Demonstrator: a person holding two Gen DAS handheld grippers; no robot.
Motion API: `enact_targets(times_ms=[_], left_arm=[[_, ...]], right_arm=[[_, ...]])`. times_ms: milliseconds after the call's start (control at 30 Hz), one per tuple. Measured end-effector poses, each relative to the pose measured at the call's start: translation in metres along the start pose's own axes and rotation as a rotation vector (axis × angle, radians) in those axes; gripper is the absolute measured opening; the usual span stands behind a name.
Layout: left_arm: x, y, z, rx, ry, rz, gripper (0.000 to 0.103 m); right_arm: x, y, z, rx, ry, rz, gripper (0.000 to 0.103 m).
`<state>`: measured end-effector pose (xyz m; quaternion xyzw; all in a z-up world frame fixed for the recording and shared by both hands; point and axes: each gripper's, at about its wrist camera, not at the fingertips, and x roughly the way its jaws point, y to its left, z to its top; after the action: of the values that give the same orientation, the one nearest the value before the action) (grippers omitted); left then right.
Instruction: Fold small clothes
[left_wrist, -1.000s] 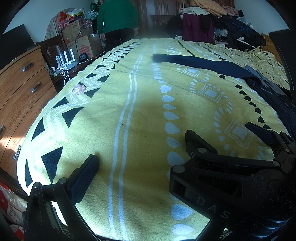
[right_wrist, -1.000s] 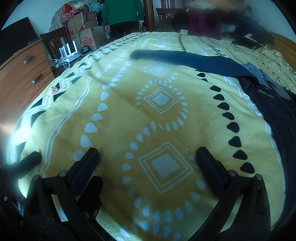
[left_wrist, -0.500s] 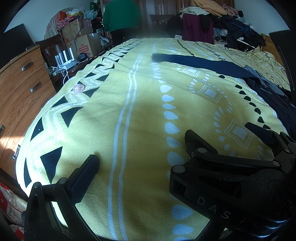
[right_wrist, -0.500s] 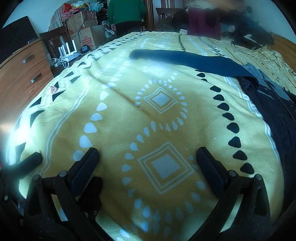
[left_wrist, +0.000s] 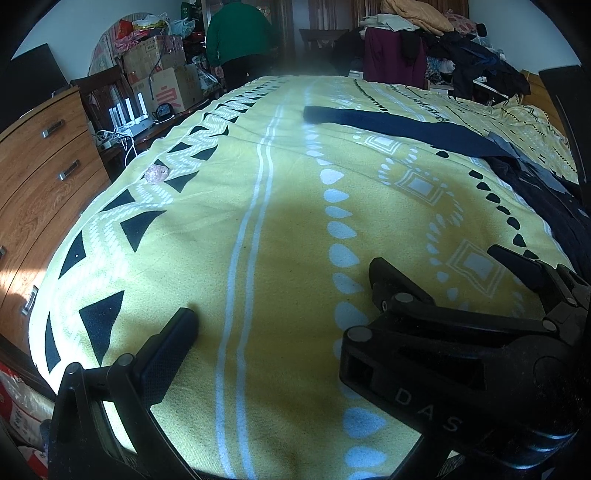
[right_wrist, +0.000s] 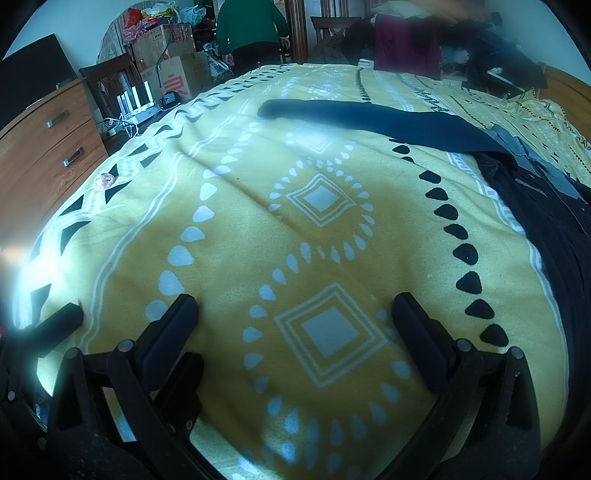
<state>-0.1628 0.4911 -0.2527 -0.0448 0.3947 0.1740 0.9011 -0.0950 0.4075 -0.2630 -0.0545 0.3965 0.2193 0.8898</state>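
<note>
Currently, stage: pre-grasp; no garment is held, so folding is judged not yet begun.
Landmark: yellow patterned blanket (right_wrist: 236, 236) covering the bed.
Right gripper (right_wrist: 291, 314): over the near edge of the blanket, jaws spread wide and empty, judged ready for a cloth edge.
Left gripper (left_wrist: 280, 295): beside it on the left over the same near edge; one finger (left_wrist: 166, 347) shows, the right gripper's body hides the other; jaws appear wide, holding nothing.
Dark garment (right_wrist: 369, 118): laid out flat across the far half of the blanket, well apart from both grippers.
Dark clothes pile (right_wrist: 546, 221): along the blanket's right edge.
Reach: judged to need a forward move.
</note>
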Motion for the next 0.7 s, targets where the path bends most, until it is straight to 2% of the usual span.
enact_targets(times_ms=[200, 333, 400, 500, 533, 633, 700], left_arm=[[0.002, -0.003, 0.003, -0.001, 0.011, 0.005, 0.103], [0.006, 0.000, 0.006, -0.007, 0.012, -0.021, 0.103], [0.004, 0.001, 0.006, -0.011, 0.001, -0.030, 0.103], [-0.003, 0.004, 0.005, -0.032, -0.029, -0.053, 0.103], [-0.007, 0.005, 0.005, -0.041, -0.042, -0.059, 0.103], [-0.023, 0.004, 0.002, -0.061, -0.085, -0.047, 0.103], [-0.037, 0.003, 0.002, -0.091, -0.120, -0.032, 0.103]], right_arm=[[-0.001, -0.002, 0.000, -0.002, 0.007, -0.008, 0.103], [0.002, 0.000, 0.007, -0.018, 0.037, 0.001, 0.103], [0.003, -0.005, 0.012, -0.062, 0.072, 0.075, 0.103], [0.003, -0.022, 0.021, -0.090, 0.144, 0.263, 0.103], [0.003, -0.025, 0.023, -0.091, 0.160, 0.300, 0.103], [0.008, -0.038, 0.037, -0.108, 0.278, 0.444, 0.103], [0.008, -0.045, 0.043, -0.107, 0.359, 0.506, 0.103]])
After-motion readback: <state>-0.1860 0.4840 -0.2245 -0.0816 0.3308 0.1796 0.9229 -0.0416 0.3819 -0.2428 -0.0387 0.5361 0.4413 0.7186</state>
